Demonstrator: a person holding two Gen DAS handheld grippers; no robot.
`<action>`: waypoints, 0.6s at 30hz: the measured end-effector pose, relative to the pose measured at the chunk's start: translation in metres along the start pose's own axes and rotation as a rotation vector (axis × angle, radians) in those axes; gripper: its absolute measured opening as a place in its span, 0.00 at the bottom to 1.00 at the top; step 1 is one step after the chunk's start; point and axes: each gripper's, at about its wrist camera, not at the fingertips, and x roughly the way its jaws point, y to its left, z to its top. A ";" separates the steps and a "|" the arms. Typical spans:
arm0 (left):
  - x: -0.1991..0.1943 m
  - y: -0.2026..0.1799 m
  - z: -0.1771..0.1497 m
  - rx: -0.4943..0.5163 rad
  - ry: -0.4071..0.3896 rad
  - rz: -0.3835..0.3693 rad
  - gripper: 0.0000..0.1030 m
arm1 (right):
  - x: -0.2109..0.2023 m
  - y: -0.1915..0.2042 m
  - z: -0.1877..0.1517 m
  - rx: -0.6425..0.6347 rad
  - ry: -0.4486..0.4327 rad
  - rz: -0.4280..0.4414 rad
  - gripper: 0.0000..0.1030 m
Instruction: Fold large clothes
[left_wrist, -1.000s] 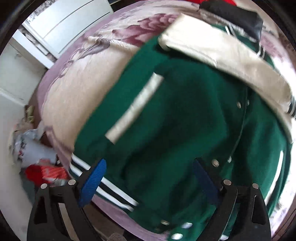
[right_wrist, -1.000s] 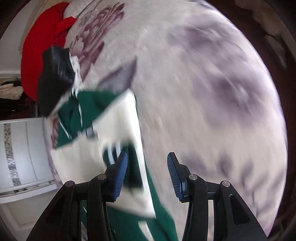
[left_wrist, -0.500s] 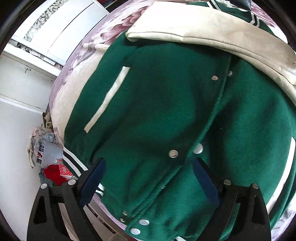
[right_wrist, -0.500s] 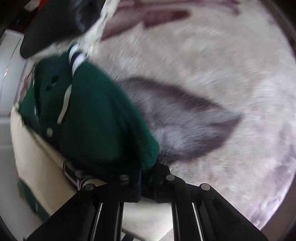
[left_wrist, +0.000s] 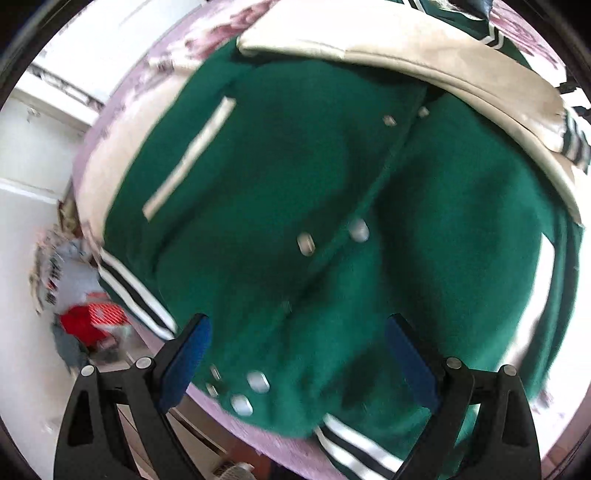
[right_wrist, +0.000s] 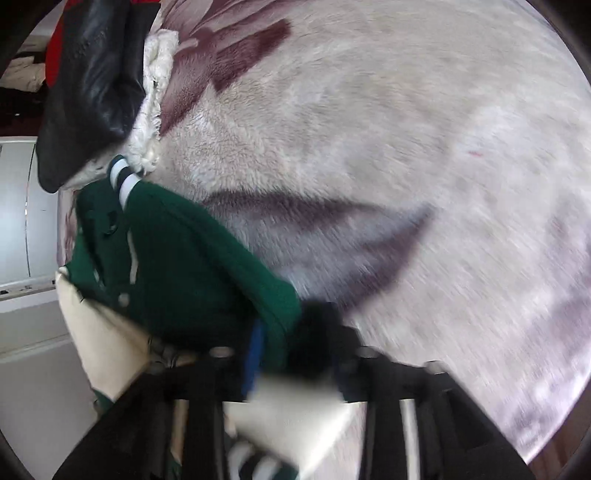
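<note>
The green snap-front varsity jacket with cream sleeves (left_wrist: 332, 221) lies spread on the plush floral blanket (right_wrist: 406, 129). The right gripper (right_wrist: 273, 350) pinches its green edge between closed jaws, probably to fold it over; the left gripper (left_wrist: 295, 350) hovers wide open above the hem.

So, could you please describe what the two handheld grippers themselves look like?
Both are black, angular two-finger frames with cut-out openings and round silver bolt heads at the joints. The left gripper carries blue pads on its fingers' inner faces; the right gripper shows one blue pad, blurred. No cables, markings or sleeves show.
</note>
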 end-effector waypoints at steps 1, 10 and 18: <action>-0.001 0.000 -0.008 -0.011 0.018 -0.030 0.93 | -0.014 -0.002 -0.011 -0.015 -0.023 0.009 0.38; 0.023 0.003 -0.068 -0.121 0.198 -0.198 0.93 | -0.054 -0.044 -0.176 0.028 0.036 0.089 0.40; 0.030 0.018 -0.072 -0.140 0.182 -0.194 0.93 | 0.034 -0.043 -0.258 0.068 0.117 0.194 0.08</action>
